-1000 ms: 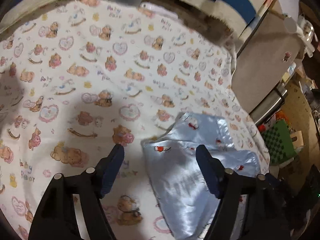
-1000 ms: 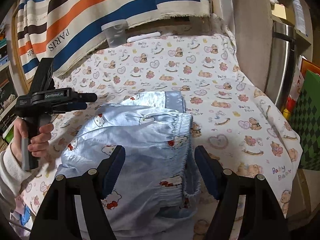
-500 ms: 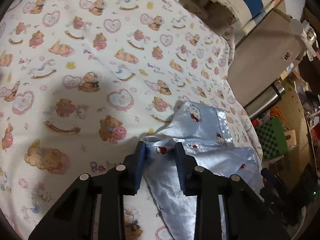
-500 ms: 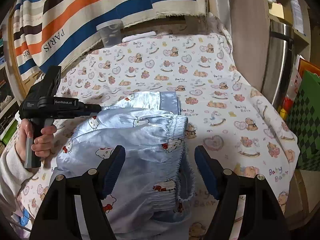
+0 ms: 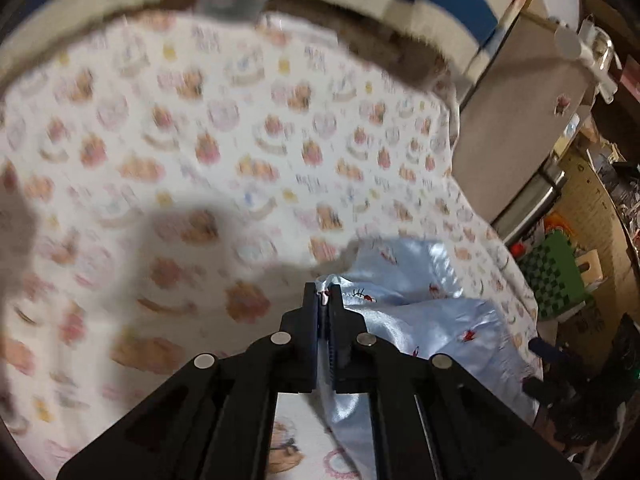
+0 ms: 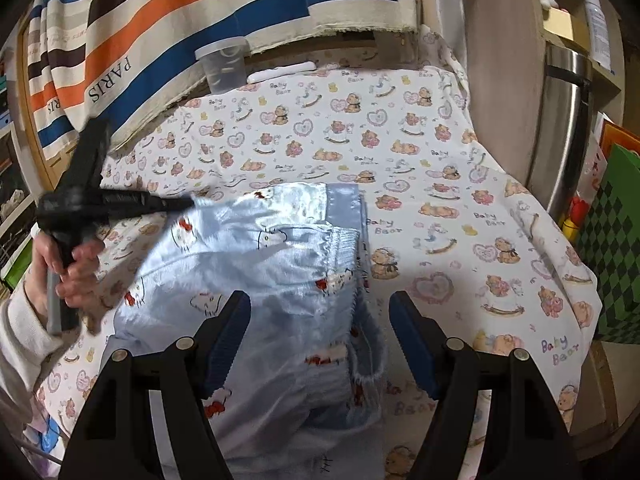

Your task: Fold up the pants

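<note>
Pants [image 6: 256, 264], pale blue satin with a cat-face print, lying partly folded on the bear-print sheet [image 6: 440, 168] that covers my work surface; elastic waistband [image 6: 360, 280] toward the right of the heap, a flat lower layer showing beyond the top fold. My left gripper [image 5: 324, 300]: jaws pinched together on a corner of the pants, a sliver of blue fabric showing between the pads; from my right wrist view I see it reach the cloth at the far left edge [image 6: 188, 202], with the hand [image 6: 72, 264] wrapped around its handle and a pale sleeve [image 6: 20, 340] below. My right gripper [image 6: 320, 332]: jaws standing wide, hovering over the near part of the pants with the waistband between them, pads not touching the cloth. Striped cloth [image 6: 200, 12], cream with orange, blue and brown bands and the word PARIS, hanging behind the sheet. Clear plastic cup [image 6: 224, 64], standing at the far edge of the sheet under that cloth. Steel cylinder [image 6: 568, 128], upright off the right side of the sheet. Green checked box [image 6: 612, 256], beyond the sheet's right corner. My left wrist view is blurred.
</note>
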